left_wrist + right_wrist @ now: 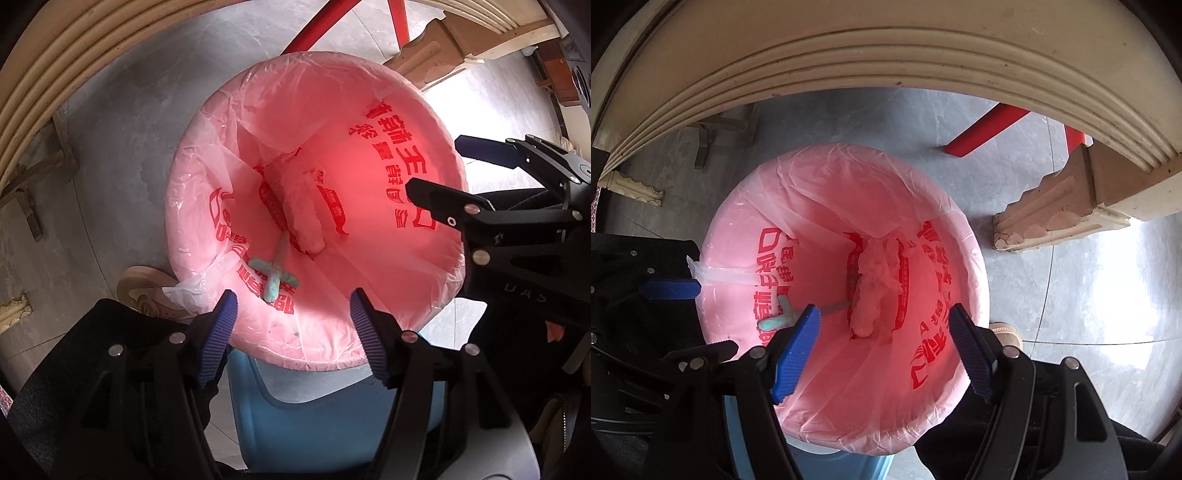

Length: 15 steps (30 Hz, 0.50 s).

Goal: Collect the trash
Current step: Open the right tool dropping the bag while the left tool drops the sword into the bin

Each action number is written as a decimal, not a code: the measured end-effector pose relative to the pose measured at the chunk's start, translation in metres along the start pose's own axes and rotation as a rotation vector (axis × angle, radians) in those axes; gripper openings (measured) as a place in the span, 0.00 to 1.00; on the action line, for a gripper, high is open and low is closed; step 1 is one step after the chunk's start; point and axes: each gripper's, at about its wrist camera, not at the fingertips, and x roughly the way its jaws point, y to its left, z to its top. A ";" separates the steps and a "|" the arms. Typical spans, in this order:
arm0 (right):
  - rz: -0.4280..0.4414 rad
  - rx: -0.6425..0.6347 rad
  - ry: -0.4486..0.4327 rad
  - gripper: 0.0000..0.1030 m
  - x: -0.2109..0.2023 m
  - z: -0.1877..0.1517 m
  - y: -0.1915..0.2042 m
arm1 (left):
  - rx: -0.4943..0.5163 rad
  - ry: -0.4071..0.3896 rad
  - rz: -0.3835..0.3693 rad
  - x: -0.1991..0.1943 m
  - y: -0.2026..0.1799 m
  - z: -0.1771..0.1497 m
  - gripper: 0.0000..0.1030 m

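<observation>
A blue bin lined with a pink plastic bag printed in red stands on the floor. Inside lie a crumpled white tissue wad and a pale green cross-shaped piece. My left gripper is open and empty above the bin's near rim. My right gripper shows at the right, over the rim. In the right wrist view the bag, the wad and the green piece show below my open, empty right gripper. The left gripper's fingers enter at the left.
A cream carved table edge arches over the bin, with its carved leg at the right. Red chair legs stand behind on the grey tiled floor. A beige shoe sits beside the bin.
</observation>
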 end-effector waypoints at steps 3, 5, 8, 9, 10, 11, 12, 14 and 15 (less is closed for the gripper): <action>-0.002 -0.001 0.000 0.68 0.000 0.001 0.000 | 0.006 -0.002 0.003 -0.001 -0.001 0.000 0.61; -0.003 -0.002 -0.001 0.68 -0.001 0.000 0.000 | 0.008 -0.007 0.006 -0.003 -0.002 -0.001 0.61; -0.005 -0.005 -0.009 0.68 -0.005 0.000 0.000 | 0.013 -0.015 0.020 -0.006 -0.003 -0.003 0.61; -0.006 -0.004 -0.013 0.68 -0.007 -0.001 -0.001 | 0.014 -0.020 0.028 -0.009 -0.005 -0.004 0.61; -0.006 -0.002 -0.017 0.68 -0.009 -0.001 -0.001 | 0.016 -0.024 0.034 -0.011 -0.005 -0.005 0.61; -0.003 0.001 -0.022 0.68 -0.012 -0.002 -0.002 | 0.019 -0.030 0.044 -0.013 -0.007 -0.007 0.61; 0.002 0.006 -0.028 0.68 -0.015 -0.002 -0.003 | 0.025 -0.040 0.065 -0.017 -0.008 -0.009 0.61; 0.014 0.014 -0.047 0.68 -0.026 -0.004 -0.004 | 0.047 -0.063 0.121 -0.025 -0.014 -0.016 0.61; 0.021 0.018 -0.057 0.68 -0.032 -0.006 -0.004 | 0.055 -0.073 0.135 -0.030 -0.016 -0.019 0.61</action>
